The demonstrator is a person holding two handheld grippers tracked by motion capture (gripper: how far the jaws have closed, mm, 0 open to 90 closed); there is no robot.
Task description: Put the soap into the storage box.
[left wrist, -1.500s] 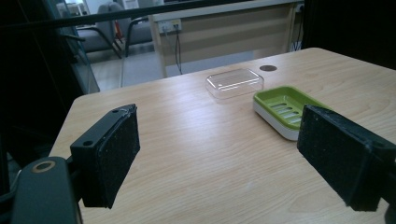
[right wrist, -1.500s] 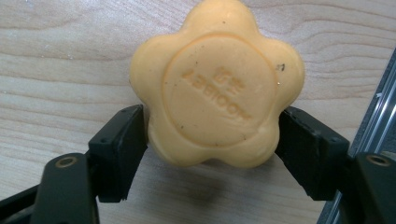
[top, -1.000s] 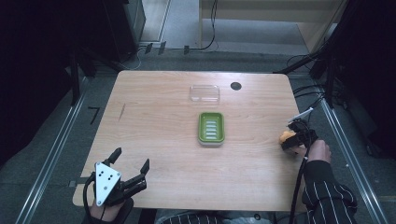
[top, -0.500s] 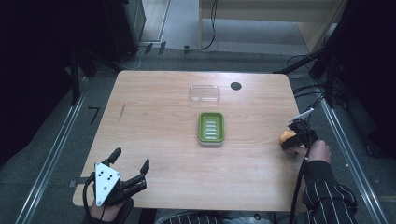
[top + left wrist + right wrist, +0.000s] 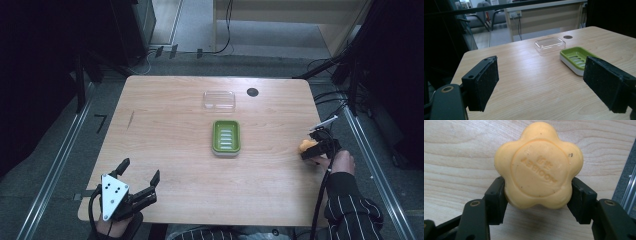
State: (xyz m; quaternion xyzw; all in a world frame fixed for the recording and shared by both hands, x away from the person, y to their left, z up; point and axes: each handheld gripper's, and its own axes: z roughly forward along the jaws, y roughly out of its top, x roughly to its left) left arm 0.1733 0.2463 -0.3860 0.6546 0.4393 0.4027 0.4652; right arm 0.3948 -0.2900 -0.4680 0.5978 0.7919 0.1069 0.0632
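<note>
Bare surface [image 5: 165, 145] lies wide on the left half and along the near edge, with only the green dish [image 5: 226, 137] and clear lid [image 5: 219, 100] standing mid-surface

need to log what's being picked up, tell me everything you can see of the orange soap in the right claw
The orange soap is a flower-shaped bar with five rounded lobes and a raised round centre stamped with lettering too faint to read. It looks waxy and matte, with a few dark specks. The right claw is shut on it, one black pad on each side. It sits near the right edge of the wooden table, right of the green soap dish.
</note>
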